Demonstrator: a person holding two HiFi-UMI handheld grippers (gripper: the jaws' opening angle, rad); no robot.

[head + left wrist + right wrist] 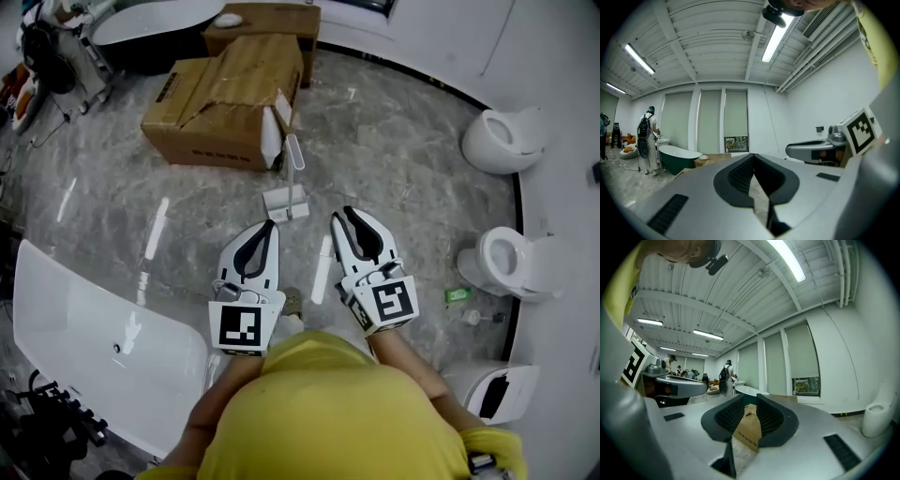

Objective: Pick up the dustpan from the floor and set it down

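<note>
Evidently the reach toward the dustpan point(286, 202) is the step in hand, and nothing is held. The left gripper point(270, 227) is seen clenched on nothing, its pads meeting at the tips. The right gripper point(349, 216) is held slightly parted, and only the cardboard box point(749, 430) far beyond is framed in its gap. Both tools are held level, well above the floor point(394, 150).

The dustpan is found just ahead of the tips, between the two tools and nearer the left one. Its pan end is turned toward the grippers and its handle is pointed away from them, toward the box, so the long axis runs roughly along the line the jaws point. Whether the handle lies flat or stands up cannot be settled from above.

For the pickup, one gripper would probably need to be lowered and opened wider, and its jaws set across the handle rather than along it.
</note>
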